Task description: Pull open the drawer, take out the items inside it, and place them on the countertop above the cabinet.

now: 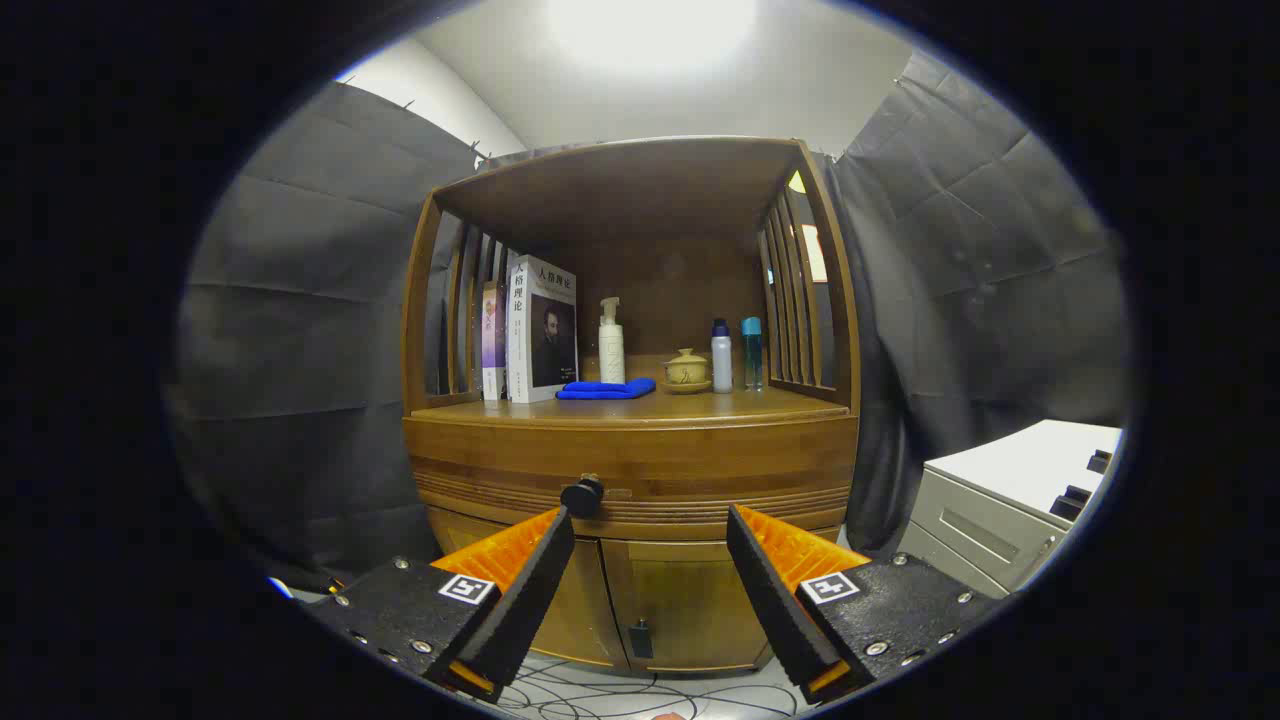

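The gripper [650, 525] hung in front of the wooden cabinet with its two fingers spread wide and nothing between them. The small round black drawer knob [582, 495] sat just ahead of the left fingertip, a little above it and nearly in line with it, so it lay off to the left of the gap rather than centred in it. The coming grasp, as I judged it, turned on shifting the tool left and slightly up until the knob stood between the fingers, then moving forward. The knob stuck out toward the tool from the closed brown wooden drawer front [640, 478], a wide band running crosswise to the fingers; the pull would then run straight back along them. The drawer was shut, so whatever lay inside could not be seen.

Above the drawer and beyond the fingers lay the brown wooden countertop [760, 405], roofed by a shelf with slatted sides. It already carried upright books [540, 328], a folded blue cloth [606, 389], a white pump bottle [611, 342], a small lidded ceramic pot [687, 369] and two slim bottles [735, 354]; bare wood showed in front of them. Below the drawer were two cabinet doors [660, 600]. Grey cloth walled the booth, a pale metal cabinet [1000, 500] stood off to the right of the tool, and cables lay on the floor beneath the fingers
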